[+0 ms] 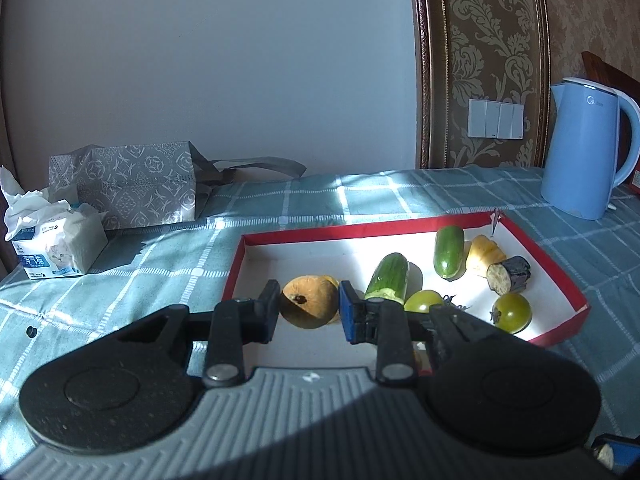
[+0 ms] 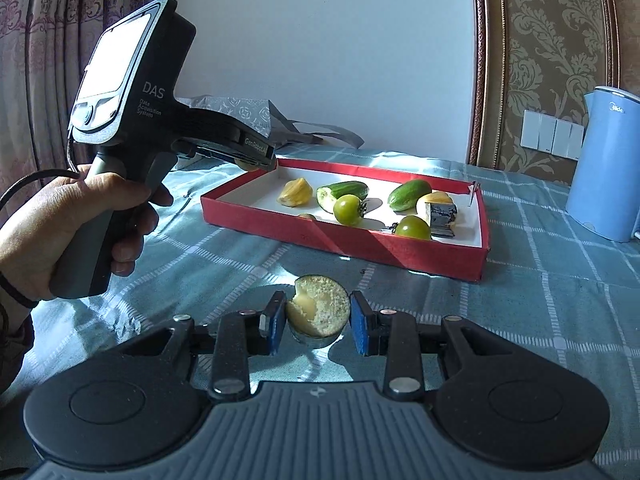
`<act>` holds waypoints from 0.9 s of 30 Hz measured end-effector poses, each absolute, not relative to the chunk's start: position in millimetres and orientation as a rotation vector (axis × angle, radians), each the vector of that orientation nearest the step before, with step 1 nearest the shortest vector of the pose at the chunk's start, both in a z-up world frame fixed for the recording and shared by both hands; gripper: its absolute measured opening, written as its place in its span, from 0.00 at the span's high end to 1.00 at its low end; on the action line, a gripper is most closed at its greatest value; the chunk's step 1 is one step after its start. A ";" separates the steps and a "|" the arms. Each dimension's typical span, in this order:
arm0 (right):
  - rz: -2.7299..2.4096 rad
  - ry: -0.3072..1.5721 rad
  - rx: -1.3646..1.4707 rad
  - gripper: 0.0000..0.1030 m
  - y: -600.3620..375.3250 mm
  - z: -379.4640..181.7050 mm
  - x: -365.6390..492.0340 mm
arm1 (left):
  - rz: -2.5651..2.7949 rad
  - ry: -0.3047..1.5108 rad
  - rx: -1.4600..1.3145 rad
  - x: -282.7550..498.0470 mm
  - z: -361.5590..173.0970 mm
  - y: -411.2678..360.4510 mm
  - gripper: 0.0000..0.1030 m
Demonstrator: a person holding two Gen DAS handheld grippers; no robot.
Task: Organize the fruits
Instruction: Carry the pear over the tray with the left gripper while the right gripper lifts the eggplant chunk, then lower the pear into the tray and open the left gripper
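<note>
A red box (image 1: 560, 272) with a white floor lies on the checked tablecloth; it also shows in the right wrist view (image 2: 344, 244). It holds two cucumber pieces (image 1: 388, 278) (image 1: 449, 252), two green tomatoes (image 1: 513, 313), a yellow piece (image 1: 485, 255) and a dark eggplant piece (image 1: 509, 275). My left gripper (image 1: 309, 310) is shut on a tan round fruit (image 1: 309, 301) over the box's near left corner. My right gripper (image 2: 318, 322) is shut on a cut eggplant piece (image 2: 319, 312) just above the cloth, in front of the box.
A blue kettle (image 1: 584, 148) stands at the back right. A patterned grey bag (image 1: 128, 184) and a tissue pack (image 1: 52, 248) sit at the back left. The left hand-held device (image 2: 132, 92) fills the left of the right wrist view. A wall is behind.
</note>
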State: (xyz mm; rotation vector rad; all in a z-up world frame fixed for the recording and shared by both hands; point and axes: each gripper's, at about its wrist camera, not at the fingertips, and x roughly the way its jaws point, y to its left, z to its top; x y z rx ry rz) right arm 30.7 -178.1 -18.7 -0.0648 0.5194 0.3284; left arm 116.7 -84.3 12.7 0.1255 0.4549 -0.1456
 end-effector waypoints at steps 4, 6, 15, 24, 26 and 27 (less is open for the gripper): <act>0.323 0.520 -0.049 0.68 -185.8 -19.9 31.7 | -0.131 0.443 0.176 135.9 12.5 -99.6 0.73; 0.326 0.525 -0.035 0.68 -188.9 -21.6 32.8 | -0.131 0.460 0.165 148.1 11.8 -102.1 0.73; 0.329 0.537 -0.008 0.68 -199.0 -26.9 36.1 | -0.102 0.521 0.128 198.0 3.2 -102.5 0.73; 0.332 0.551 0.006 0.68 -202.0 -31.9 40.7 | -0.118 0.601 0.103 231.3 -6.7 -103.3 0.73; 0.331 0.553 0.005 0.68 -201.9 -32.9 41.4 | -0.122 0.617 0.103 236.3 -8.3 -105.9 0.73; 0.331 0.554 0.007 0.68 -202.1 -33.3 41.6 | -0.122 0.624 0.103 237.8 -9.4 -106.8 0.73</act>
